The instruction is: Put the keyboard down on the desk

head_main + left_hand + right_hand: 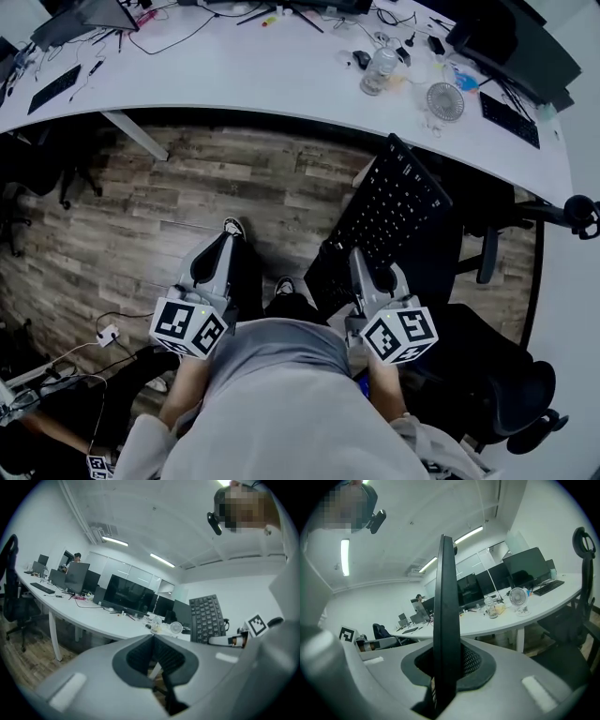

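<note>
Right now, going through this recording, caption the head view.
Right gripper clamps a black rectangular keyboard above the wood-plank floor, short of the curved white desk; left gripper shut, empty.

Small white fan [444, 101] stands upright. Clear bottle [378, 71] near fan, to its left. Dark monitor [525, 52] behind fan. Black office chair [478, 366] well apart from fan, on wood-plank floor [187, 206].

No word, brand or number can be read anywhere. The keyboard [394, 211] has white key legends, too small to make out. The cubes on the left gripper [228, 242] and the right gripper [361, 258] carry only black-and-white square markers, no lettering.
</note>
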Motion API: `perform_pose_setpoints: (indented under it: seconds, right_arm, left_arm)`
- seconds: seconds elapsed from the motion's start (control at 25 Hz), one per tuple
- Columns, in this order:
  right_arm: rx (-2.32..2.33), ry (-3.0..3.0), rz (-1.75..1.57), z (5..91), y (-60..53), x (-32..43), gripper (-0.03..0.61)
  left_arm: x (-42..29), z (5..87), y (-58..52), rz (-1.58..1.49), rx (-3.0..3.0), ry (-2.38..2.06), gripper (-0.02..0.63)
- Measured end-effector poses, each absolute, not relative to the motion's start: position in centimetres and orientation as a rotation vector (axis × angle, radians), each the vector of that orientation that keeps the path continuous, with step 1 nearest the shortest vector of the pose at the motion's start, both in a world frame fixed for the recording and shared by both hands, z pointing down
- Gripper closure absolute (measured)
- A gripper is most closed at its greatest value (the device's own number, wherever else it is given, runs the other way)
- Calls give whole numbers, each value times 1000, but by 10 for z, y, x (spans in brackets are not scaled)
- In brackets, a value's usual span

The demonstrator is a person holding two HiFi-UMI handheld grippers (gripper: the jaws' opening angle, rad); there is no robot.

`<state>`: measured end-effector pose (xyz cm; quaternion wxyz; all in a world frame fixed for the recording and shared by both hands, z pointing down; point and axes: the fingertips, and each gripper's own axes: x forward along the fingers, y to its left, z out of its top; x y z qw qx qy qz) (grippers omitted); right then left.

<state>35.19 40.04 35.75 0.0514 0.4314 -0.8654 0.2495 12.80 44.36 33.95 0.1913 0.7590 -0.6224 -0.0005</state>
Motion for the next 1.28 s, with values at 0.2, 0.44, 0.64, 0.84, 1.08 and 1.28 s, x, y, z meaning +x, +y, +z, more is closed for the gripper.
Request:
perform_pose_setpoints:
  seconds: [0.2,0.44,0.64,0.84,1.08,1.28]
  right_arm:
    - [1284,-2629,766,357,371,322,506]
    - [1279,-2627,754,351,335,290,506]
    - [1289,-2587,751,354,304,260,508]
    - [1312,-2554,804,348,272,228,508]
    - [1332,-2506,813,345,238,179,508]
    - [1341,-2503,892,344,216,131,508]
  left_arm:
    - [97,338,418,-20,2099,-1773,614]
    - [67,335,384,-40,2097,-1762,614]
    - [34,344,354,-57,2074,-1733,614]
    - [0,339,318,-77,2064,-1693,614]
    - [-51,340,279,-86,2066,-1660,614]
    - [-100,333,251,-119,2079,-1644,614]
